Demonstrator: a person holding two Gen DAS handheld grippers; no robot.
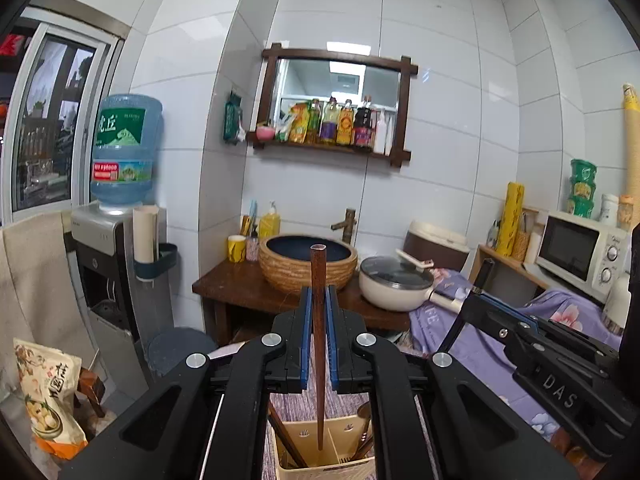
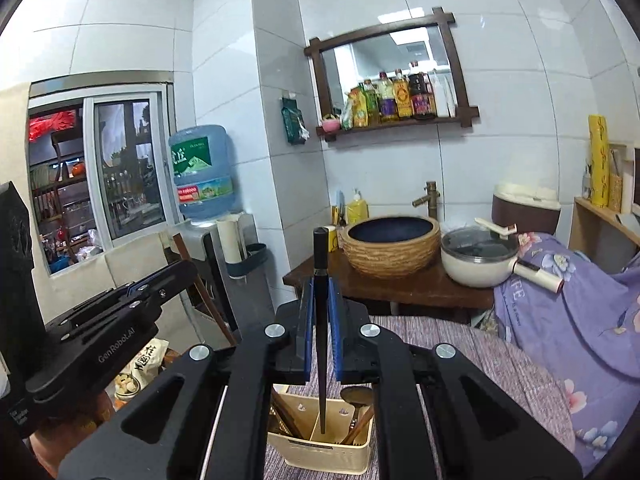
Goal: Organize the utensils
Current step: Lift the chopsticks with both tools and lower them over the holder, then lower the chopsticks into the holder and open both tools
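My left gripper (image 1: pixel 319 292) is shut on a brown wooden chopstick (image 1: pixel 318 268) that stands upright. Its lower tip hangs over the middle compartment of the cream utensil holder (image 1: pixel 332 469). My right gripper (image 2: pixel 320 285) is shut on a black chopstick (image 2: pixel 320 252), also upright, with its tip at the middle compartment of the same holder (image 2: pixel 320 458). More brown chopsticks (image 2: pixel 285 416) lean in the left compartment and a wooden spoon (image 2: pixel 356 396) in the right one. Each gripper shows beside the other: the right gripper (image 1: pixel 478 292) and the left gripper (image 2: pixel 186 270).
The holder stands on a purple striped cloth (image 2: pixel 460 344). Behind it a wooden stand carries a woven basin (image 2: pixel 392 248) and a lidded cream pot (image 2: pixel 480 260). A water dispenser (image 1: pixel 120 264) is at the left, a microwave (image 1: pixel 580 252) at the right, and a floral cover (image 2: pixel 580 300) is draped nearby.
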